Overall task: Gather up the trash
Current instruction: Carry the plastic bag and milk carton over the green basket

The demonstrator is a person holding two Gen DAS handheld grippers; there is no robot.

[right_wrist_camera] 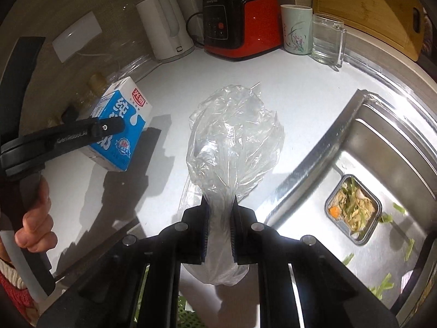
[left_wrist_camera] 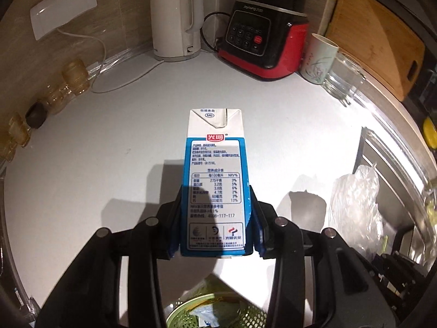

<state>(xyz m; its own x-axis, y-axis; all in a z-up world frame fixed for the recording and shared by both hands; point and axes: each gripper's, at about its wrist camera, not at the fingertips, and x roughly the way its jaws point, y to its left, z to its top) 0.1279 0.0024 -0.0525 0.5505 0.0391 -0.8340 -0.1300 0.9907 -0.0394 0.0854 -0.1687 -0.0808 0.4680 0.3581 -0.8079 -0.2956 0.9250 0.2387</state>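
Left gripper: black two-finger tool, jaws clamped on the long sides of a blue-and-white rectangular milk carton, which is lifted clear of the white countertop. In the right wrist view the same carton hangs tilted in the air, its printed face showing, with the person's hand wrapped round the grey handle below it.

Right gripper: black, jaws pressed nearly together, pinching the neck of a crumpled clear plastic bag. The bag's body billows out ahead of the fingers above the countertop (whether it touches the surface cannot be told).

Green perforated plastic bin: rim and mesh visible at the bottom edge beneath the left gripper, with some scraps inside.

Stainless steel sink: right of the countertop. Holds a small foil tray of vegetable leftovers and scattered green scraps.

Back wall, from left:
- white plastic electric kettle
- red-and-black blender base with a button panel
- pale ceramic cup with a flower print
- clear glass mug
- wooden cutting board, leaning upright

Left edge: a row of amber glass jars, blurred.
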